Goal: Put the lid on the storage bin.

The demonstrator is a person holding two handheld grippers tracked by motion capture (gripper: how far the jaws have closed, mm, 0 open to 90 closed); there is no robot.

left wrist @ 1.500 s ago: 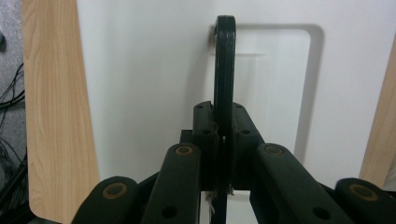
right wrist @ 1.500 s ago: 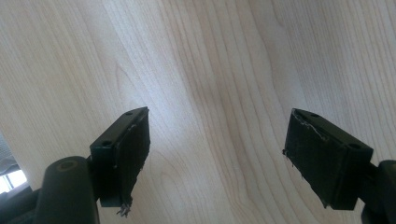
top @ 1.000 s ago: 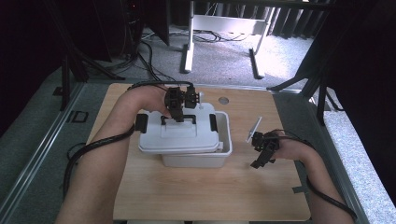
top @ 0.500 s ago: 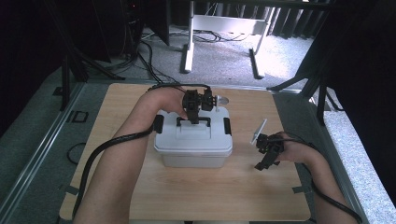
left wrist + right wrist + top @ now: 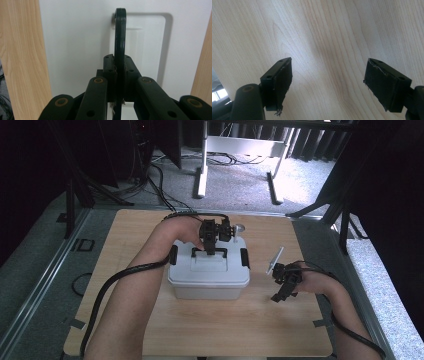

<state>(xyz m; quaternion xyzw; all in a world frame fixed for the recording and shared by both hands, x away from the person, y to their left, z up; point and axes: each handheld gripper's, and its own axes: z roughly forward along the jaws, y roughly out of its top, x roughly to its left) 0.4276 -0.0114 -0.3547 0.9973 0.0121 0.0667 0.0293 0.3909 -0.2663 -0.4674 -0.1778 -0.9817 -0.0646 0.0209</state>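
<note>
A: Grippers first, nearest one?
B: Right gripper [image 5: 284, 284] hovers over bare table [image 5: 250, 320] wood, jaws spread wide, nothing between them.
A: And farther back?
B: Left gripper [image 5: 212, 247] is clamped on the dark handle [image 5: 120, 37] of the white box [image 5: 207, 275], mid-table.

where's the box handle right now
In the high view the handle stands on the white box lid at mid-table, clamped in the left gripper.
</note>
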